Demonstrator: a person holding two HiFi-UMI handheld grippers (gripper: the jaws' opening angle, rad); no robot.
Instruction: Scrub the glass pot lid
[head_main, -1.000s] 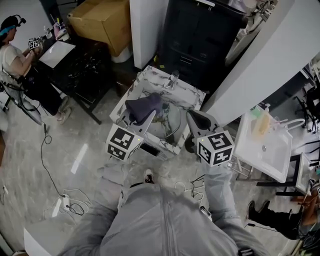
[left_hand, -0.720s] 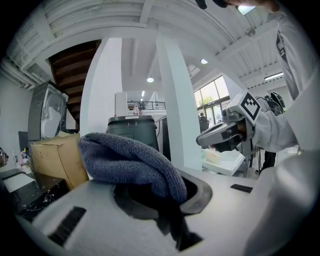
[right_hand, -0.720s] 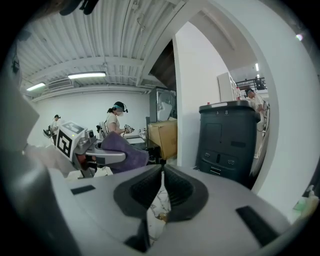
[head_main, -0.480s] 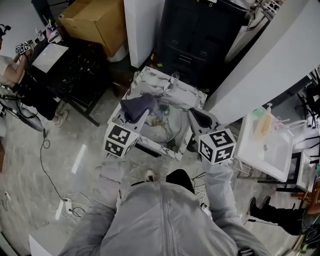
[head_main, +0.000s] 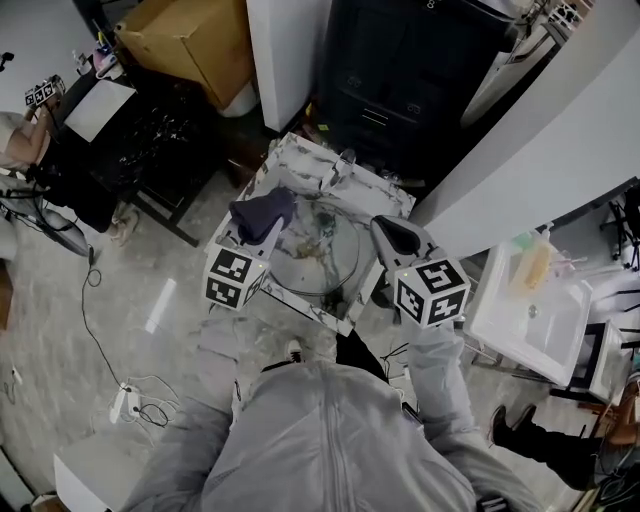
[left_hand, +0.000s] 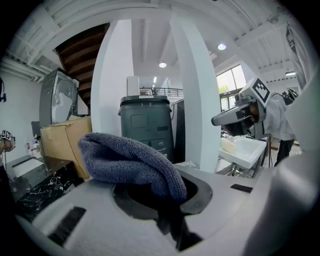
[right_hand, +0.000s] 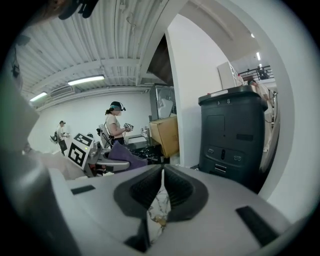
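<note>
The glass pot lid (head_main: 322, 265) lies in a marble sink (head_main: 300, 160) in the head view, with brownish smears on it. My left gripper (head_main: 268, 226) is over the lid's left edge, shut on a dark blue-grey cloth (head_main: 260, 212). In the left gripper view the cloth (left_hand: 127, 160) bulges out above the closed jaws of the left gripper (left_hand: 167, 200). My right gripper (head_main: 396, 238) hovers at the lid's right edge. Its jaws are shut with nothing between them in the right gripper view (right_hand: 162, 187), which shows the cloth (right_hand: 125, 152) at the left.
A faucet (head_main: 347, 158) stands at the sink's far rim. Behind it is a black cabinet (head_main: 400, 70). A white basin (head_main: 530, 300) with a bottle stands at the right. A cardboard box (head_main: 190, 40), a black table (head_main: 150, 130) and a seated person (head_main: 12, 135) are at the left.
My left gripper has moved the cloth to the left, from over the lid toward its left edge. The right gripper has hardly moved.
</note>
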